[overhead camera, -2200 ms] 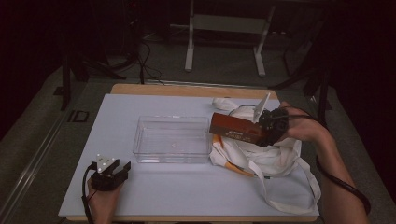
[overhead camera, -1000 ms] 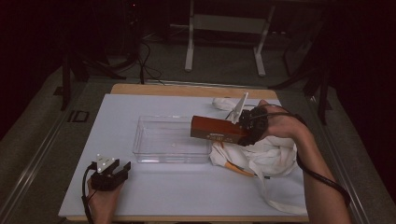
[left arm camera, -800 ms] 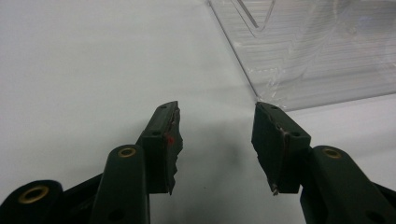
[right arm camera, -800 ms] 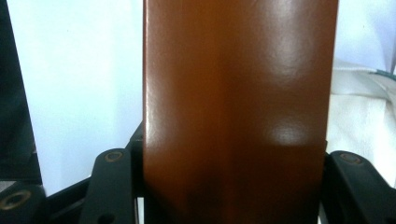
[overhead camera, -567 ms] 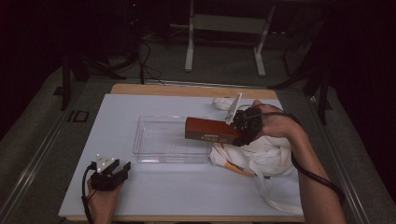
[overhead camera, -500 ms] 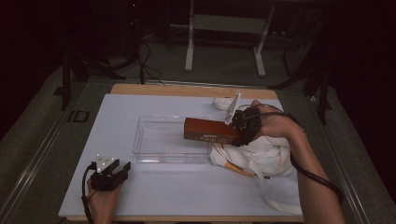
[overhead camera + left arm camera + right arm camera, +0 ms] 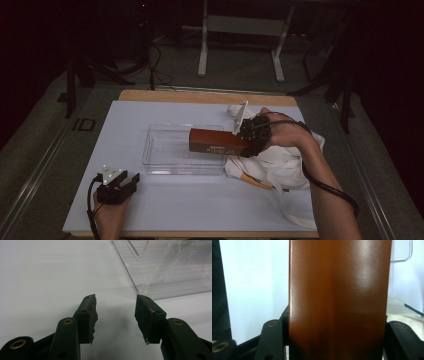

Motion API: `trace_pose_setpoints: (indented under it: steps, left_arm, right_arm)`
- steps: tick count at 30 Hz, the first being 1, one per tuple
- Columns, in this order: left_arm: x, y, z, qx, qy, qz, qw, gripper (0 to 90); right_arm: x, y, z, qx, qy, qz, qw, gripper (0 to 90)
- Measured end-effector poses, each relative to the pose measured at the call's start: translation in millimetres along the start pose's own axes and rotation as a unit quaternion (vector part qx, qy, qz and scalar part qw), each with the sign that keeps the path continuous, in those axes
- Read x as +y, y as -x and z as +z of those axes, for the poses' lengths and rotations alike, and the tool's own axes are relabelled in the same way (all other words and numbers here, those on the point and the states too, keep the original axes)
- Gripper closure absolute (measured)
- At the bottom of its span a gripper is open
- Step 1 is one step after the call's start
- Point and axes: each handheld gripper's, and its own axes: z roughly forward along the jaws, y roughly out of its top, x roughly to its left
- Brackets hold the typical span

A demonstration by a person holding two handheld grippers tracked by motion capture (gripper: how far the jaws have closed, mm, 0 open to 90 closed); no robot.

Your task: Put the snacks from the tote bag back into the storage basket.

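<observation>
My right gripper (image 7: 248, 141) is shut on a long brown box (image 7: 215, 141), which it holds level over the right end of a clear plastic tray (image 7: 165, 155) in the high view. In the right gripper view the brown box (image 7: 338, 295) stands between the jaws, with the tray's rim (image 7: 404, 255) at the top right. My left gripper (image 7: 124, 183) rests open on the white mat near the front left, with nothing between its fingers. In the left gripper view my left gripper (image 7: 116, 315) points at the near corner of the clear tray (image 7: 172, 272).
A white cloth bag (image 7: 280, 165) with straps lies at the right of the mat, with an orange stick (image 7: 255, 181) at its edge. The white mat (image 7: 115, 130) covers a wooden table. A metal stand (image 7: 240, 30) rises behind the table.
My right hand has carried the brown box leftward and slightly lower, from above the cloth bag to over the tray's right end. The left hand has stayed still.
</observation>
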Motion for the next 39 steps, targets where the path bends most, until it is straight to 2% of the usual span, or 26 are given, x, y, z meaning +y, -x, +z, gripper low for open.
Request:
trace_pose_setpoints:
  steps: [10,39]
  left_arm:
    - [-0.3,-1.9,-0.4,-0.004,0.003,-0.008,1.0000,51.9]
    - [-0.3,-0.8,-0.1,-0.003,0.001,-0.002,1.0000,51.9]
  right_arm:
    - [10.0,-0.5,7.2,0.002,-0.008,-0.011,0.9999,43.2]
    - [33.7,-2.9,24.2,-0.001,-0.023,-0.035,0.9991,43.2]
